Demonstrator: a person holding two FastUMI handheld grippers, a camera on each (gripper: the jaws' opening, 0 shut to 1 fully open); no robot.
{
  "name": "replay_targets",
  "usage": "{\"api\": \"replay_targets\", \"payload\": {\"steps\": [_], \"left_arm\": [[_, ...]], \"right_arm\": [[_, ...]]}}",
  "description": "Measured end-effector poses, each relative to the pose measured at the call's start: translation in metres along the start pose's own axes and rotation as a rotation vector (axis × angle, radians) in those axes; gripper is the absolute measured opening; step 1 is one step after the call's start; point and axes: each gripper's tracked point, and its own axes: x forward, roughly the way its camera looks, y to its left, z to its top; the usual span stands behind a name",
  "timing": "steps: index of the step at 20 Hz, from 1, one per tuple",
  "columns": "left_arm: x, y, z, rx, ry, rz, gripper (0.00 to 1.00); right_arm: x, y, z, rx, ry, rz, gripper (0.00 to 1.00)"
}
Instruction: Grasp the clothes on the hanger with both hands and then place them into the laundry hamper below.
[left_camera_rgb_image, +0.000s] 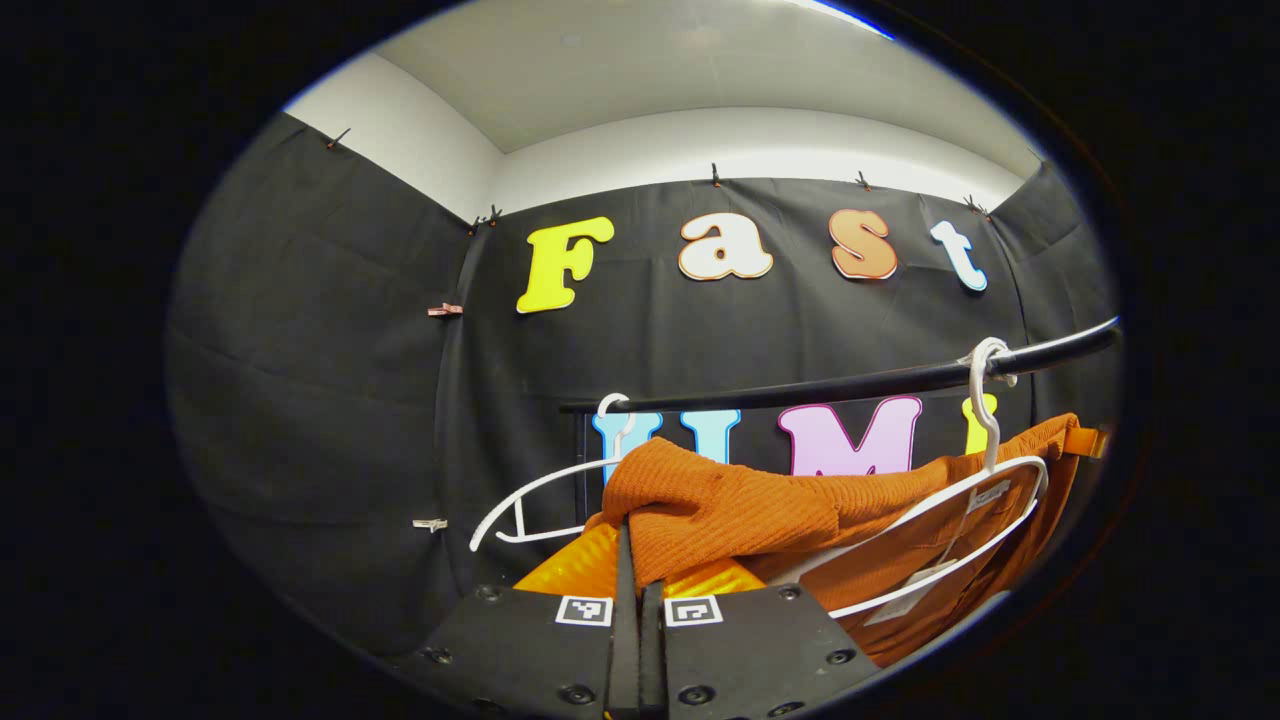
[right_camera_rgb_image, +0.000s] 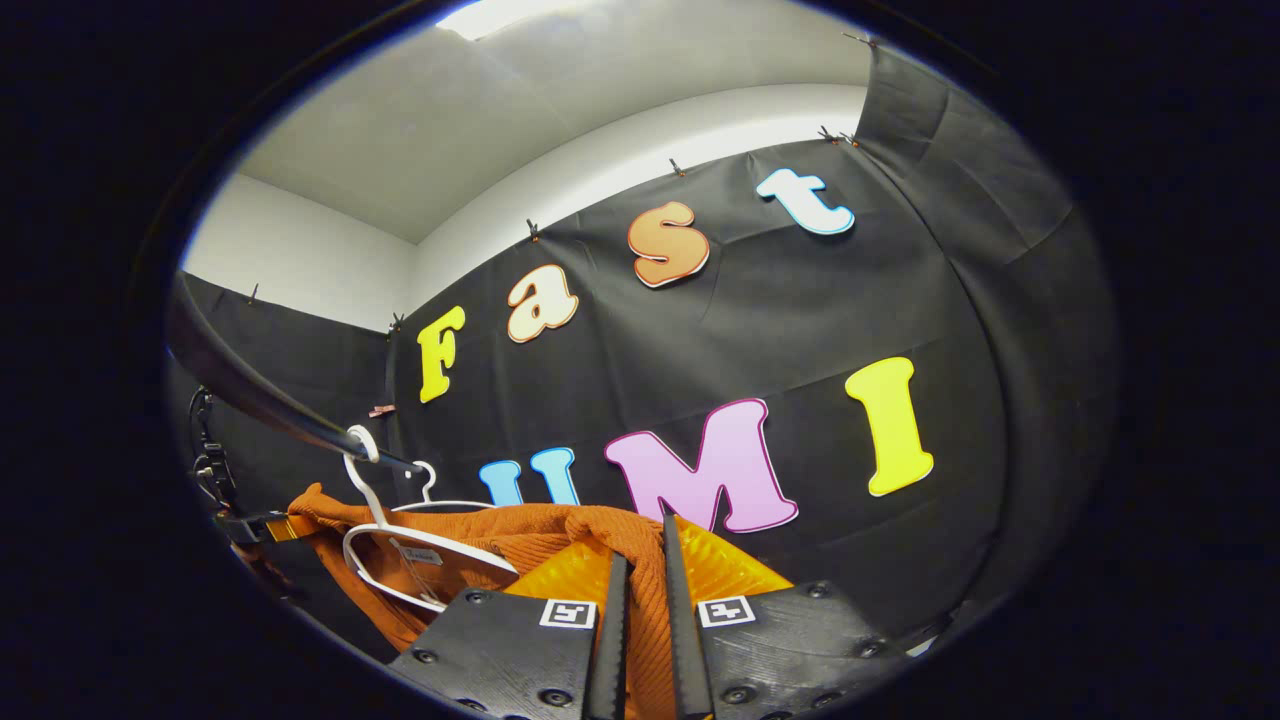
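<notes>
An orange ribbed knit garment (left_camera_rgb_image: 760, 510) is stretched between both grippers below a black rail (left_camera_rgb_image: 860, 382). My left gripper (left_camera_rgb_image: 632, 560) is shut on one bunched end of it at the bottom of the left gripper view. A white hanger (left_camera_rgb_image: 985, 480) hooked on the rail still sits partly inside the cloth on the right there. In the right gripper view my right gripper (right_camera_rgb_image: 645, 580) is shut on the other end of the garment (right_camera_rgb_image: 540, 530), with the cloth pinched between its fingers. The same white hanger (right_camera_rgb_image: 400, 545) lies against the cloth at left, under the rail (right_camera_rgb_image: 250, 385).
A second white hanger (left_camera_rgb_image: 540, 500) hangs bare on the rail's left end, seen behind the garment; the same hanger (right_camera_rgb_image: 432, 490) peeks over the cloth in the right gripper view. Black cloth walls stand close behind. A black strap with a buckle (right_camera_rgb_image: 205, 460) hangs at far left.
</notes>
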Motion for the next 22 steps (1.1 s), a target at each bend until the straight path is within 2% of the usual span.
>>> {"api": "replay_targets", "payload": {"steps": [1,2,4,5,6,8,10,11,12,14,18,22], "left_arm": [[0.004,0.002,-0.004,0.019,0.009,-0.006,0.05],[0.007,0.004,-0.01,0.038,0.023,-0.015,0.03],[0.019,0.002,-0.021,0.051,0.06,-0.047,0.05],[0.025,0.0,-0.027,0.059,0.075,-0.064,0.05],[0.03,0.004,-0.034,0.073,0.09,-0.071,0.05],[0.038,0.007,-0.055,0.076,0.144,-0.102,0.05],[0.041,0.005,-0.077,0.006,0.204,-0.147,0.05],[0.04,0.009,-0.085,-0.04,0.23,-0.151,0.05],[0.038,0.017,-0.096,-0.074,0.248,-0.148,0.05],[0.035,0.02,-0.112,-0.13,0.274,-0.156,0.05],[0.024,0.012,-0.151,-0.108,0.331,-0.154,0.05],[0.01,0.001,-0.179,-0.132,0.386,-0.145,0.05]], "right_arm": [[0.004,-0.002,-0.007,-0.011,0.017,-0.002,0.23],[0.01,-0.005,-0.014,-0.021,0.039,-0.002,0.27],[0.017,-0.008,-0.024,-0.042,0.07,0.001,0.18],[0.021,-0.011,-0.027,-0.054,0.08,-0.001,0.23],[0.025,-0.015,-0.031,-0.061,0.087,-0.005,0.18],[0.029,-0.018,-0.044,-0.058,0.117,-0.004,0.23],[0.033,-0.022,-0.064,-0.063,0.168,0.001,0.23],[0.033,-0.023,-0.072,-0.048,0.188,0.007,0.18],[0.032,-0.021,-0.074,-0.017,0.187,0.021,0.23],[0.037,-0.018,-0.09,0.022,0.209,0.037,0.23],[0.034,-0.037,-0.133,0.018,0.294,-0.025,0.23],[0.02,-0.048,-0.166,-0.007,0.361,-0.069,0.23]]}}
